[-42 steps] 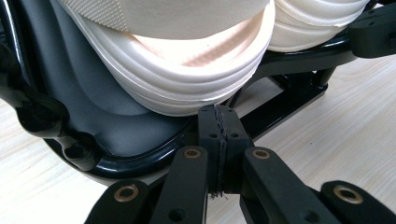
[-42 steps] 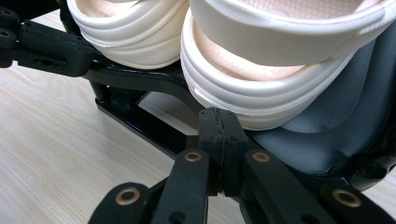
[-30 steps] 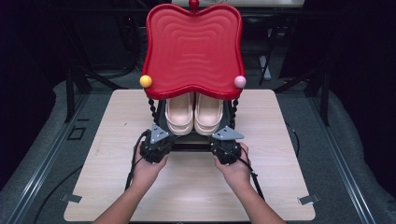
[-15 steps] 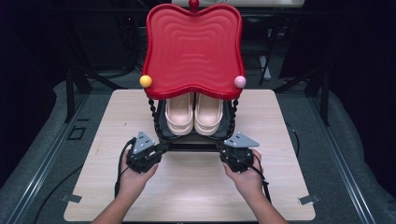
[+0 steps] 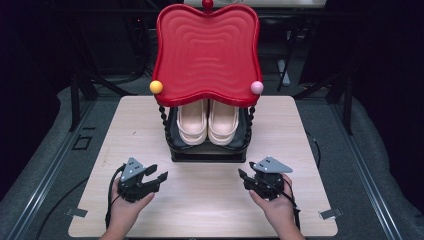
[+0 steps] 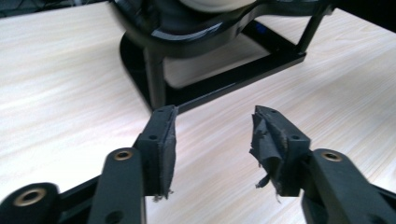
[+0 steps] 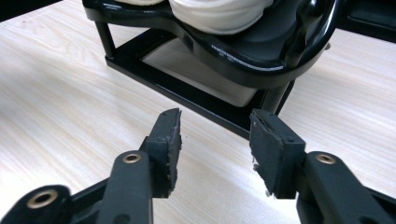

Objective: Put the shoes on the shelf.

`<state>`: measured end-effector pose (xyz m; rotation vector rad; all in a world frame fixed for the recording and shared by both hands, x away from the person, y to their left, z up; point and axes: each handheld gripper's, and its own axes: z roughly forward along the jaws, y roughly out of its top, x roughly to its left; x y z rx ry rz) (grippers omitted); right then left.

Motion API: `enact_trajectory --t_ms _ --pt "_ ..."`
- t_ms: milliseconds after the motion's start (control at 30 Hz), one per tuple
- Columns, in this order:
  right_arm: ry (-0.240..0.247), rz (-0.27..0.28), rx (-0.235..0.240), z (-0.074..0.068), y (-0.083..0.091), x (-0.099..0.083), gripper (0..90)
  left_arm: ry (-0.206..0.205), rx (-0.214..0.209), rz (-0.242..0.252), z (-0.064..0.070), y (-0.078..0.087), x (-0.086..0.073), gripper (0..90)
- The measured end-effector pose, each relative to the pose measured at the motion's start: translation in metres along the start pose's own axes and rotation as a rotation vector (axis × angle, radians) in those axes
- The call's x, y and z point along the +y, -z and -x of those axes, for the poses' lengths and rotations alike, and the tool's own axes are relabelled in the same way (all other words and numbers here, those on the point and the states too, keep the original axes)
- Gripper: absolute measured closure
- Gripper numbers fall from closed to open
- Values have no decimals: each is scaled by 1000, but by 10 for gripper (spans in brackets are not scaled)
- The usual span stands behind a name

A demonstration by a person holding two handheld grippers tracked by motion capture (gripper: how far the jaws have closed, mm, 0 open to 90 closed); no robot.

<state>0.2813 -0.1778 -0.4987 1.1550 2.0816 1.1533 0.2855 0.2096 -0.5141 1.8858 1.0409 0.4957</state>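
Observation:
A two-tier rack stands mid-table, with a red wavy top tray point(image 5: 207, 50) and a black lower tray point(image 5: 172, 135). A pair of cream shoes point(image 5: 207, 122) sits side by side on the lower tray. My left gripper point(image 5: 156, 173) hovers in front of the rack's left corner, open and holding nothing. My right gripper point(image 5: 244, 179) is open in front of the right corner. In the left gripper view the open gripper point(image 6: 215, 114) points at the rack's black leg point(image 6: 156, 79). In the right gripper view the open gripper point(image 7: 215, 116) faces the black base frame point(image 7: 187, 95), with a shoe toe point(image 7: 219, 14) above.
The light wooden table point(image 5: 210, 210) spreads out in front of the rack. A yellow ball point(image 5: 156, 87) and a pink ball point(image 5: 257, 87) cap the rack's front posts. Dark floor and metal stands surround the table.
Both grippers have pulled back from the rack's front base toward the person and spread apart to either side. The rack and the shoes have not moved.

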Motion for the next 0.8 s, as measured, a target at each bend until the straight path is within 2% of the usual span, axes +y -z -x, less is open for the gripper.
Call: enact_trajectory --t_ms 33,133,200,333,400,467,567,600,633,800 --pt "10 16 7 1 0 -2 502 7 6 2 -2 2 -3 464" --pt "26 10 7 4 2 -8 461 17 19 2 -7 7 -11 437" --pt "24 4 18 4 3 -11 453 6 37 2 -9 10 -16 428" --pt "18 -22 41 5 3 -20 360 1 35 1 -12 12 -24 428" --pt "25 -28 20 5 2 -25 287 18 41 -24 -13 13 -28 423" --pt "29 -60 -5 6 -1 -31 215 29 40 -19 -14 13 -32 391" --pt "34 -105 -17 7 -4 -39 150 37 28 -42 -16 9 -37 320" --pt "39 -105 -15 6 -6 -40 145 28 28 -56 -15 6 -38 289" --pt "63 -121 -20 5 -7 -42 144 14 36 -67 -15 4 -40 268" --pt "71 -142 -14 3 -15 -49 137 -53 51 -104 -14 -4 -46 219"
